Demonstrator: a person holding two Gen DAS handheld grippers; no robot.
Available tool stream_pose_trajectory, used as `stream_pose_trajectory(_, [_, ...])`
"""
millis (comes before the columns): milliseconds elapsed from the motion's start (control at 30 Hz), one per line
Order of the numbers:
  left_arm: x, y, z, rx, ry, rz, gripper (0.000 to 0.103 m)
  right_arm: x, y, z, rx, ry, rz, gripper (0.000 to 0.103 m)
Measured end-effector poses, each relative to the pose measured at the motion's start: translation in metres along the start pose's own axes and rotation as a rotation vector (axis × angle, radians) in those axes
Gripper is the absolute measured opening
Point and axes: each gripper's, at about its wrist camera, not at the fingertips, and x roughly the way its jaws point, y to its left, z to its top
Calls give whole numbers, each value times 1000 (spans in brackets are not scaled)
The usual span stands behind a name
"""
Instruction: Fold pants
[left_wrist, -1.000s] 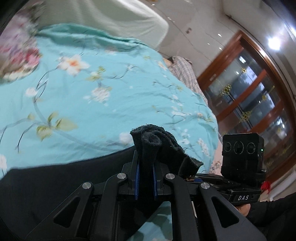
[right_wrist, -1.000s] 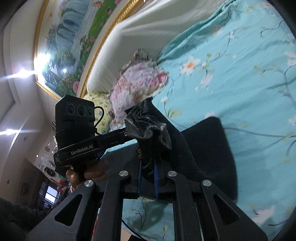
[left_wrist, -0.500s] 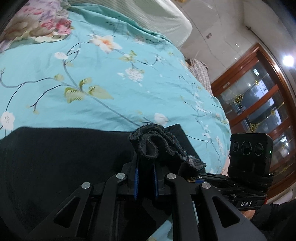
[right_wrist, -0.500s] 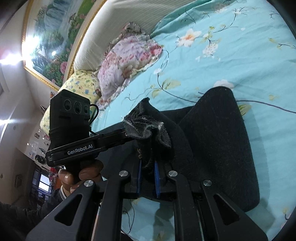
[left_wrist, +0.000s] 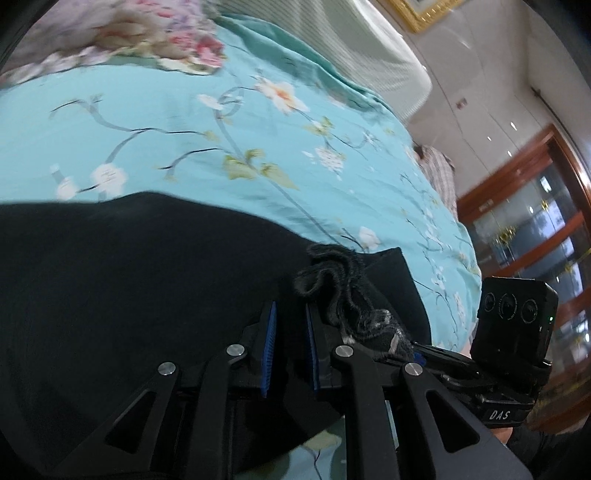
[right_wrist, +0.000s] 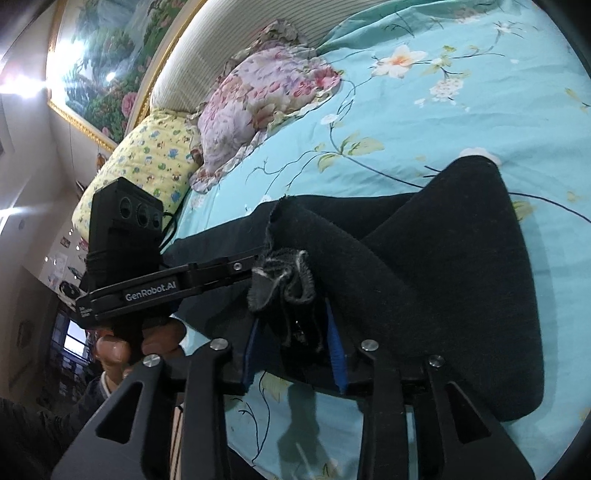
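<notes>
The bed with turquoise floral sheet (right_wrist: 480, 110) carries the black fleece pants (right_wrist: 461, 277), folded over themselves. The right gripper (right_wrist: 293, 345) is opening, with the hem bunch loose between its blue pads. The left gripper (left_wrist: 290, 345) stands narrowly parted; through the blur, fabric appears to lie beside it.

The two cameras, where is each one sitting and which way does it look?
Left wrist: sits on the left gripper, looks down along it over the black pants and teal bedsheet toward a glass door; the right gripper shows.
Right wrist: sits on the right gripper, jaws opening around a pants edge, looks toward the floral pillow; the left gripper and hand show.
Shared: pants, bedsheet, pillow.
</notes>
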Motion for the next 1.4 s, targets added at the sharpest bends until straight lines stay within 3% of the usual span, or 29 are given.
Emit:
stream_pose_trajectory(367, [-55, 39, -27, -182, -117, 85, 14, 10, 20, 0, -47, 34, 27, 50])
stream_pose_trajectory(967, [-145, 107, -86, -459, -278, 170, 15, 53, 79, 27, -172, 109, 121, 51])
stream_pose_trajectory(1200, [-175, 128, -102, -537, -344, 213, 27, 72, 100, 31, -233, 151, 148, 51])
stream_pose_trajectory(1400, [-189, 151, -114, -606, -376, 224, 28, 85, 110, 36, -256, 175, 156, 51])
